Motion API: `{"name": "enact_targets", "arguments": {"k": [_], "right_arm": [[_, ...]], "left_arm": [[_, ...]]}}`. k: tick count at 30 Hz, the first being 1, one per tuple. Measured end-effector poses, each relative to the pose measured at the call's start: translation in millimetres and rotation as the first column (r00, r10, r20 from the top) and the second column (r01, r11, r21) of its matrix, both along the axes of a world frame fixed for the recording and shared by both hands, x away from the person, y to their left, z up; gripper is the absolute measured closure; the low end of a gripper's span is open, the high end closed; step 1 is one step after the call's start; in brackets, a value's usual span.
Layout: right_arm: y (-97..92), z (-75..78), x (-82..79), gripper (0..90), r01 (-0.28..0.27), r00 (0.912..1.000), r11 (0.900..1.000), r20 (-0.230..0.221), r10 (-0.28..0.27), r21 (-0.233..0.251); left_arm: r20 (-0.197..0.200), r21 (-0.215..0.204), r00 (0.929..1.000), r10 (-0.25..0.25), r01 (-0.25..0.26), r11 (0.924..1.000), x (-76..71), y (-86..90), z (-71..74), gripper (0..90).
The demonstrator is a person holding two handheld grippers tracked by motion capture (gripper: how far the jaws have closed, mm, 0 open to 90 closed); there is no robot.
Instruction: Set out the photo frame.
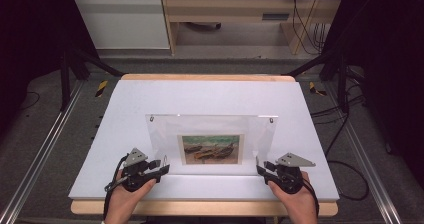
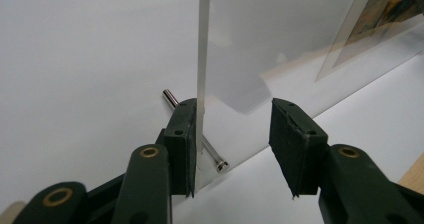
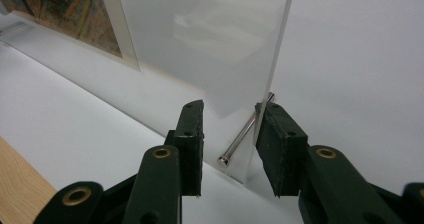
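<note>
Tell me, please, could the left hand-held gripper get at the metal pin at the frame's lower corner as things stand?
Probably yes. The left hand-held gripper is open astride the clear frame's edge, and the pin lies right between its jaws; only the clear frame itself stands in between.

The left gripper (image 2: 232,134) straddles the upright edge of a clear acrylic panel (image 2: 202,59), one pad against it, the other standing apart. A metal pin (image 2: 216,160) pokes through the panel's bottom corner. Farther along the panel hangs a painted print (image 2: 387,14).
</note>
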State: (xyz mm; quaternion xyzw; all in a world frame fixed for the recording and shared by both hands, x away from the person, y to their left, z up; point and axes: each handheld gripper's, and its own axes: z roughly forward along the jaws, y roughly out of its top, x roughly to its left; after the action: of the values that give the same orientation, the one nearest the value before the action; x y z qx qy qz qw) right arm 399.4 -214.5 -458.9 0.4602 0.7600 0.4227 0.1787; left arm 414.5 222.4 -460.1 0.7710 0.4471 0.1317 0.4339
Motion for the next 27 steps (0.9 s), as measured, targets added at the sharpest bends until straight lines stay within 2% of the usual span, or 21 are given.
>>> {"name": "enact_targets", "arguments": {"k": [2,5,6,8,11,13,17,20,24,26,27], "right_arm": [[0.4,0.0,-0.3,63.5,0.004,1.0,1.0,-0.004,-0.004,0.004],[0.7,1.1,-0.4,52.0,0.022,0.9997,0.9995,0.013,-0.022,0.021],[0.7,1.1,-0.4,52.0,0.022,0.9997,0.9995,0.013,-0.022,0.021],[0.0,1.6,-0.5,37.4,0.037,0.9991,0.9992,0.02,-0.037,0.013],[0.0,2.9,-2.0,30.6,0.045,0.9984,0.9989,0.032,-0.046,0.007],[0.6,5.0,-3.8,23.2,0.049,0.996,0.9987,0.076,-0.048,-0.012],[0.8,7.7,-7.2,16.9,0.05,0.9937,0.9986,0.101,-0.047,-0.019],[0.2,9.1,-9.2,15.3,0.056,0.9927,0.9982,0.107,-0.054,-0.021],[-3.6,11.5,-13.8,13.4,0.065,0.9892,0.9973,0.133,-0.061,-0.033],[-5.9,11.6,-16.0,13.3,0.061,0.9886,0.9972,0.141,-0.054,-0.044],[-8.0,12.6,-18.9,13.3,0.076,0.9864,0.9961,0.15,-0.068,-0.046]], "left_arm": [[-0.004,-0.012,1.0,0.007,-0.007,0.9999,-0.3,0.0,-0.3,52.4],[0.003,-0.013,0.9999,0.014,-0.014,0.9998,-0.7,-0.6,0.5,42.9],[0.004,-0.01,0.9998,0.017,-0.017,0.9998,-1.0,-0.8,0.7,42.9],[0.008,-0.009,0.9997,0.021,-0.021,0.9997,-1.7,-0.3,1.3,34.8],[0.024,-0.006,0.9992,0.03,-0.03,0.9995,-3.7,0.4,3.1,29.9],[0.041,-0.003,0.9986,0.034,-0.034,0.9994,-5.1,0.6,5.1,23.9],[0.058,-0.012,0.9979,0.027,-0.027,0.9996,-7.7,3.3,8.1,17.8],[0.065,-0.024,0.9975,0.028,-0.026,0.9994,-9.2,6.2,10.0,15.9],[0.088,-0.029,0.996,0.014,-0.012,0.9995,-10.7,11.8,12.5,13.0],[0.106,-0.045,0.9944,0.004,0.001,0.999,-11.4,15.7,14.2,12.7],[0.12,-0.053,0.9928,0.003,0.003,0.9986,-11.8,17.3,15.5,12.7]]}}
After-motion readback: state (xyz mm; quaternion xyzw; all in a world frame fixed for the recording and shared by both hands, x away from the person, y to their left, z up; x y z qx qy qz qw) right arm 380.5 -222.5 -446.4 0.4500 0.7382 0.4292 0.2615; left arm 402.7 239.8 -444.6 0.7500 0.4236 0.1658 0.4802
